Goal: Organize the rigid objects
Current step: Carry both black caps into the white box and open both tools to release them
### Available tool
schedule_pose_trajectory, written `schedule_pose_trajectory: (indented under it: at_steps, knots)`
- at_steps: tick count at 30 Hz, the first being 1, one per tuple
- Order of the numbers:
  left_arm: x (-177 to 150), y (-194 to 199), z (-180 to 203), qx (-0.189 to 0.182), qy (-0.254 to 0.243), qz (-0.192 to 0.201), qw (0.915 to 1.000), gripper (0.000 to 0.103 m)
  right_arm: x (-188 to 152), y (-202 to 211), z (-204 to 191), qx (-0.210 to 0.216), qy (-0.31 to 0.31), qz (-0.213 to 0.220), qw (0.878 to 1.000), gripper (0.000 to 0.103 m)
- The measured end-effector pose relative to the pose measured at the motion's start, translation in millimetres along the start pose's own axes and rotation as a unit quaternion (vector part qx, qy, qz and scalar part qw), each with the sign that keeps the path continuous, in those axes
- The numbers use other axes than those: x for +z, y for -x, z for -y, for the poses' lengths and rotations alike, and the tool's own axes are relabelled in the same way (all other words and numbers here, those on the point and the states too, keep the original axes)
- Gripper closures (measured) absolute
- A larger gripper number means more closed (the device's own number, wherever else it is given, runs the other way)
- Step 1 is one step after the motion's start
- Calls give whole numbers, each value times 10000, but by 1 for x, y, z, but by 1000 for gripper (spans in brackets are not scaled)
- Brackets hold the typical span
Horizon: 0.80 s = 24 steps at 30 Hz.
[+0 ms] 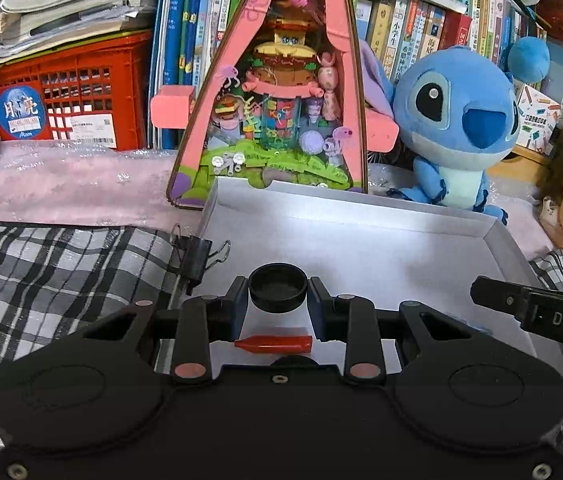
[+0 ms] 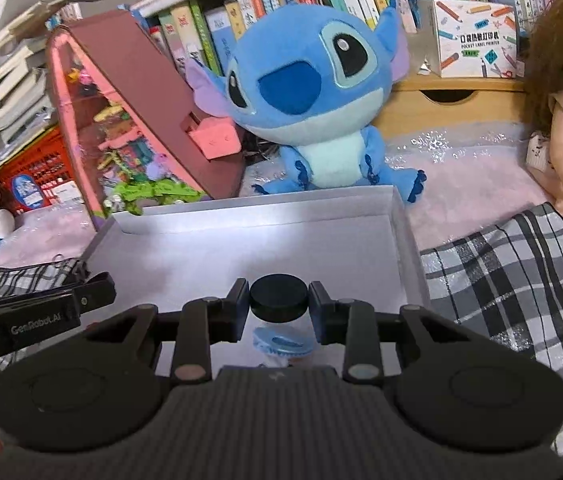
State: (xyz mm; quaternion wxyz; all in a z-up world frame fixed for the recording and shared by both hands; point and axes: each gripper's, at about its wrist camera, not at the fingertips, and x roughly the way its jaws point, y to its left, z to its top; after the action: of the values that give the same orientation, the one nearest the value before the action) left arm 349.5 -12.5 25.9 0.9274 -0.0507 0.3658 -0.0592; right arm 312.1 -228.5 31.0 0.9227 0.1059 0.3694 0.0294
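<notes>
Both hands are over the white cardboard tray [image 1: 361, 240], and each claw is closed on a small round thing: the left gripper [image 1: 278, 294] holds an open black cap [image 1: 278, 286] with its hollow side up, and the right gripper [image 2: 279, 298] holds a black lidded jar [image 2: 279, 300] by the lid. Already on the tray floor are a red nozzle tip [image 1: 273, 344] and a blue ridged clip [image 2: 281, 342]. I judge the sorting partly done, since these two pieces are not yet set down.
</notes>
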Motion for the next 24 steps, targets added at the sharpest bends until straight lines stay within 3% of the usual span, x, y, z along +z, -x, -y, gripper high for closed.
schedule_pose_trajectory:
  at_steps: [12, 24]
  knots:
    - [-8, -15, 6, 43, -142, -103, 9998, 73, -3, -17, 12, -139, -92, -118, 9998, 66]
    - [-11, -14, 7, 40, -267, -71, 9996, 73, -11, -20, 3, -21, 85, -159, 9998, 66]
